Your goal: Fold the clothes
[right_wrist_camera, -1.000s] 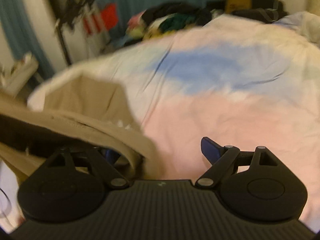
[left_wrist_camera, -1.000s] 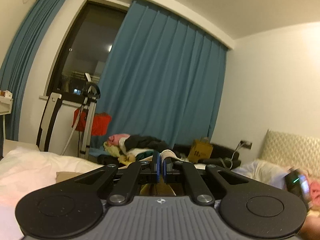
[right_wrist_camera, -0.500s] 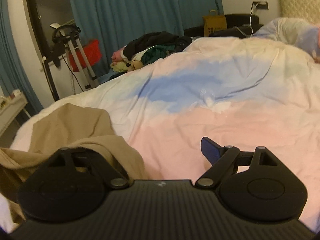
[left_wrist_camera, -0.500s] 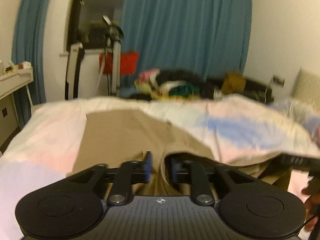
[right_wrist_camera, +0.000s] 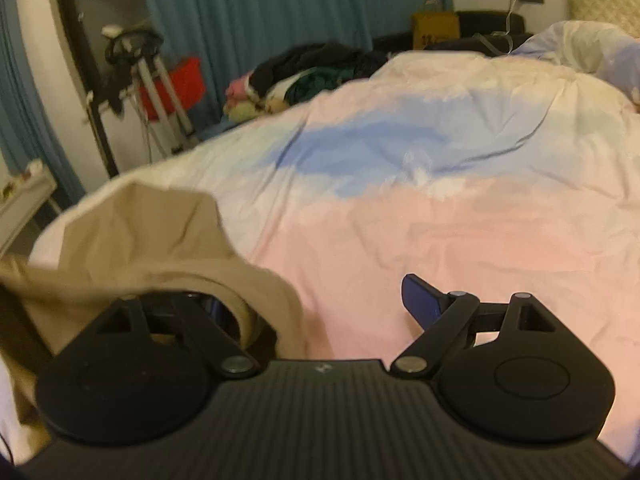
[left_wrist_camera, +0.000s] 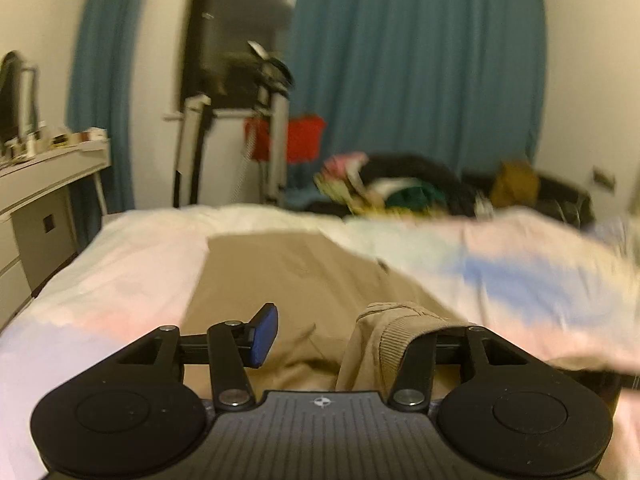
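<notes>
Left wrist view shows the left tongs (left_wrist_camera: 344, 336) opening over the tan clothes (left_wrist_camera: 280, 272), which lie flat on the left part of the bed (left_wrist_camera: 132, 264); a ribbed edge of the cloth hangs over the right finger, and the blue pad of the left finger (left_wrist_camera: 262, 334) touches nothing. In the right wrist view the right tongs (right_wrist_camera: 316, 312) are wide apart and grasp nothing, though the tan cloth is bunched up over their left finger while the right finger (right_wrist_camera: 420, 300) sits bare above the pink and blue cover. Far away, a pile of clothes (right_wrist_camera: 304, 76) lies by the blue curtain (right_wrist_camera: 280, 12).
</notes>
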Demonstrator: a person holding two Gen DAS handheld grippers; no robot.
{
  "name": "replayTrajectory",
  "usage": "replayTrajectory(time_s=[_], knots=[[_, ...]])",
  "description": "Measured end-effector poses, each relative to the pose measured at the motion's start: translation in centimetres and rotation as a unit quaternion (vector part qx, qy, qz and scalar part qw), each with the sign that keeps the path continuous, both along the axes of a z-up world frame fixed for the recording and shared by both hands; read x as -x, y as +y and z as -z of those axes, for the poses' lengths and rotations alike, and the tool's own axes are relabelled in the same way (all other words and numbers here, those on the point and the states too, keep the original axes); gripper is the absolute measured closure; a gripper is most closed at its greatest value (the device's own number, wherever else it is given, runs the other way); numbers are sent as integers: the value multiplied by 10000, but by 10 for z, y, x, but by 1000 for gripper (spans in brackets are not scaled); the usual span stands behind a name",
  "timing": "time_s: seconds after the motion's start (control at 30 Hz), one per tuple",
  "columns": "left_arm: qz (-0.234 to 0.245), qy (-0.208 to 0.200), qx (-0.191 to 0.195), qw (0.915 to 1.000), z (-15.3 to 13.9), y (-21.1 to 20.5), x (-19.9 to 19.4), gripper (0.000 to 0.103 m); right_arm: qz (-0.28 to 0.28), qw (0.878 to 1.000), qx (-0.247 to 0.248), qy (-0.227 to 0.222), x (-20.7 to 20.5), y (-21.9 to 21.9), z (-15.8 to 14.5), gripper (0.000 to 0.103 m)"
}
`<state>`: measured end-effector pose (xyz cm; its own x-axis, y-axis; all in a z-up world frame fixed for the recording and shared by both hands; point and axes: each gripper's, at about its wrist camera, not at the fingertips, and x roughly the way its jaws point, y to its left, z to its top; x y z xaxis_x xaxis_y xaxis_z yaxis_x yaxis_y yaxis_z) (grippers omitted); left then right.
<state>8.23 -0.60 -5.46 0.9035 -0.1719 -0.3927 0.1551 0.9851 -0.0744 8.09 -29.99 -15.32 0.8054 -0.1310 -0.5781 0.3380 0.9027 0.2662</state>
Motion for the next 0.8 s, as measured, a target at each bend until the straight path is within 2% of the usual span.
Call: replayTrajectory(time_s=[0.1,0.17,0.3,0.4,0.53,0.67,0.8], knots=[[-269,-377,88,9989,-10,8,11,49,-149,9997,-61,158,-1,4,5,18],[-365,-532,126,9978,-16,13,18,48,-41,9997,57,246,2,6,7,18],[-427,-717,154,9964,-26,15,34,44,183,9998,19,66,8,3,1,18],[-433,-963,100,9944,-42,17,42,44,337,9987,-208,-315,13,-6,-22,17],[-505,-1249,343,9903,-92,28,42,43,254,9916,-332,-1227,23,-11,-89,17],[-744,-1533,656,9832,-169,41,39,44,24,9813,132,-1922,21,6,-182,17],[-812,-2097,760,9714,-250,52,48,44,-155,9662,452,-2535,28,19,-271,17]])
